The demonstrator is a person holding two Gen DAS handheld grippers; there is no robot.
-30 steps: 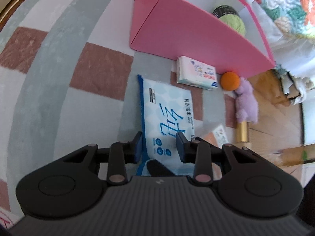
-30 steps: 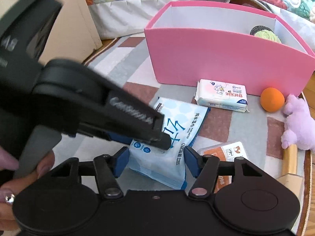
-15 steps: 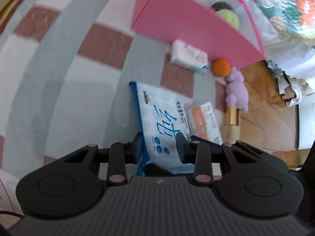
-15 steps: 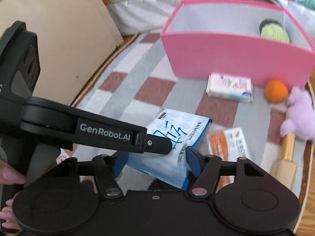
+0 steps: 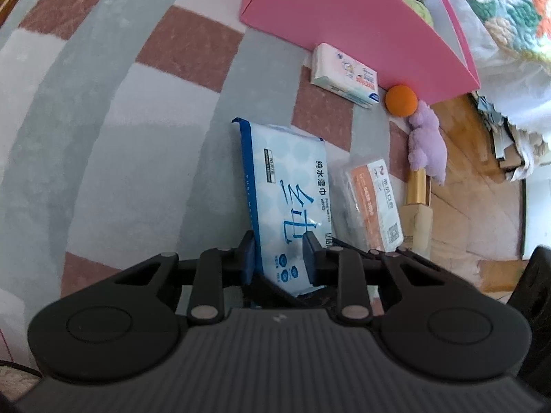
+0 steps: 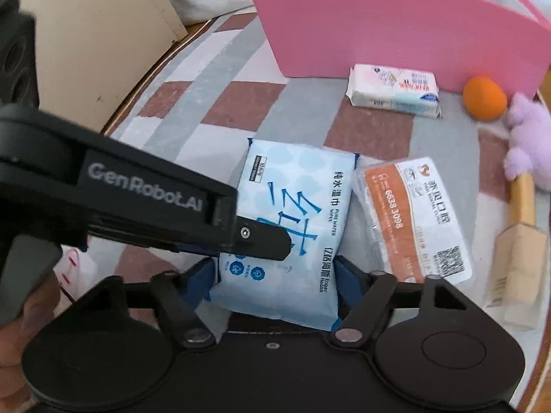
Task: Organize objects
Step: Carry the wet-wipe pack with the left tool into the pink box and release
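While the left hand-held gripper point(image 5: 279, 258) pinches the blue-and-white plastic wet-wipes pack point(image 6: 286, 227) on the checked rug point(image 5: 137, 137), the right hand-held gripper point(image 6: 275, 275) straddles it, jaws closing. A pink box point(image 6: 396, 34) stands beyond.

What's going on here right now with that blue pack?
A person is working both tools on the blue wet-wipes pack on the checkered rug. The left tool is clamped on the pack's near end. The right tool has the same pack between its jaws, which are closing. The pink bin behind holds one green item; the tissue pack, orange ball and mask pack lie outside.
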